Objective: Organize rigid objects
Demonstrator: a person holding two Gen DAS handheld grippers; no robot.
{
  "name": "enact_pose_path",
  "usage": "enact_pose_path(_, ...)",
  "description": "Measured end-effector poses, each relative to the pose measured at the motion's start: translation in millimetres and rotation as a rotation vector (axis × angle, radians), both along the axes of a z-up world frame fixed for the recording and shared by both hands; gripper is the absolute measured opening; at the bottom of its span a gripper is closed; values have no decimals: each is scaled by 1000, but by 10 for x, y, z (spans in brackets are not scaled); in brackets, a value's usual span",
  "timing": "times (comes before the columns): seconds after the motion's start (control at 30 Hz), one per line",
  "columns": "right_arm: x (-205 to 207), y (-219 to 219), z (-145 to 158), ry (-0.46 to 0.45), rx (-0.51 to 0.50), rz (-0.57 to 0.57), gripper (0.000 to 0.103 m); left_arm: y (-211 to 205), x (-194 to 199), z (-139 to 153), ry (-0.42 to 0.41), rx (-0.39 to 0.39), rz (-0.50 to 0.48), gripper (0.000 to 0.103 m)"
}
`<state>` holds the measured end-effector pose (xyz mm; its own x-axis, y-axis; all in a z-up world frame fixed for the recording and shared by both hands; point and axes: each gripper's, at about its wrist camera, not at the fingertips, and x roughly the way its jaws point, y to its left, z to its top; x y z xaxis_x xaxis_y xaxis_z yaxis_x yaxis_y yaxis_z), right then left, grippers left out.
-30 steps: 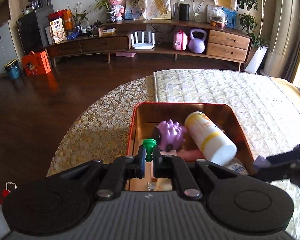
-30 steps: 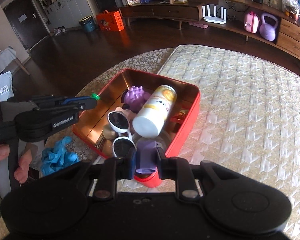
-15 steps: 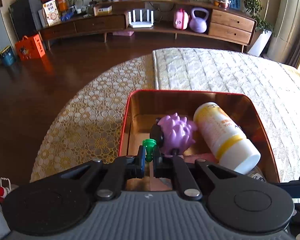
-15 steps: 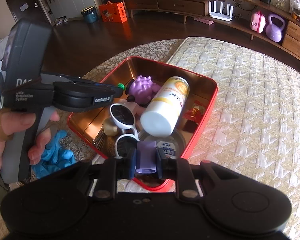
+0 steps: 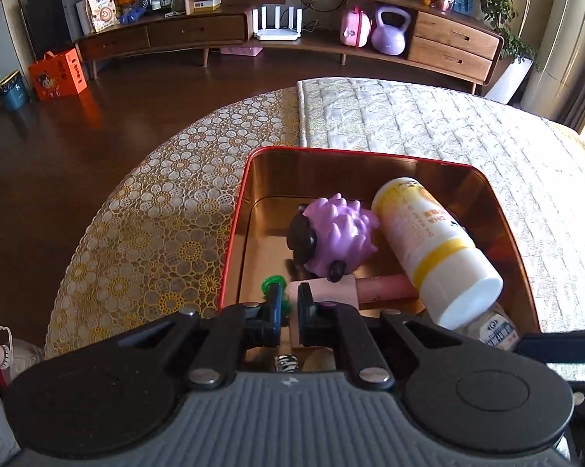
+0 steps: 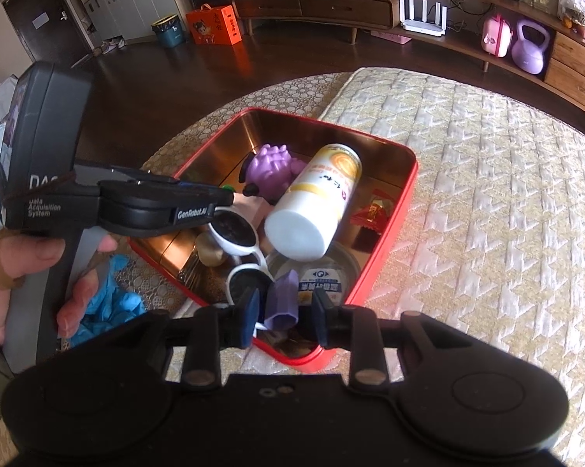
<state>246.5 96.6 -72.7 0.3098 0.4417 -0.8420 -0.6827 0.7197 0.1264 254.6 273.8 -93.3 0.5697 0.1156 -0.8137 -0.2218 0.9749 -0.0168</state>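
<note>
A red tin box [image 5: 331, 151] [image 6: 403, 202] sits on the table. It holds a purple spiky toy [image 5: 337, 233] [image 6: 271, 167], a white and yellow bottle [image 5: 436, 249] [image 6: 315, 202], white sunglasses [image 6: 238, 233] and a round tin [image 6: 323, 280]. My left gripper [image 5: 288, 303] [image 6: 224, 198] has its jaws slightly apart over the box, with a small green piece [image 5: 273, 286] at the left finger. My right gripper [image 6: 284, 317] is open over the box's near corner, and a purple block [image 6: 282, 299] sits loose between its fingers.
Blue gloves [image 6: 109, 303] lie on the table left of the box. The table carries a lace cloth [image 5: 156, 233] and a quilted mat [image 6: 506, 194]. A low wooden cabinet [image 5: 292, 35] stands along the far wall.
Both grippers moved forward and down over the box. The right jaws opened and released their grip on the purple block. The left jaws parted slightly around the green piece.
</note>
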Motion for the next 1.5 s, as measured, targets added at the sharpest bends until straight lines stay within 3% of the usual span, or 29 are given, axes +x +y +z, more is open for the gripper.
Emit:
enact_pose_path(0.33, -70, -162, 138, -15, 52, -4, 42, -79, -283, 219, -45, -30, 3, 11)
enact_pose_path(0.87, -285, -475, 372, -70, 162, 14, 74, -393, -752, 601, -152, -6, -24, 11)
enact_pose_path(0.97, -344, -539, 398, -89, 164, 23, 77, -461, -834, 640, -165, -7, -32, 21)
enact_pose_path(1.07, -416, -613, 432, -103, 178, 28, 82, -521, -934, 688, -194, 3, -33, 52)
enact_pose_path(1.1, -441, -642, 448, -112, 181, 28, 83, -546, -972, 708, -209, 16, -33, 68)
enact_pose_path(1.13, -473, -671, 468, -125, 183, 27, 85, -569, -1018, 730, -227, 30, -32, 75)
enact_pose_path(1.33, -662, -874, 580, -195, 213, 34, 102, -635, -1198, 789, -252, 37, -8, 78)
enact_pose_path(1.5, -767, -1031, 628, -235, 249, 25, 103, -679, -1346, 808, -264, 35, 12, 83)
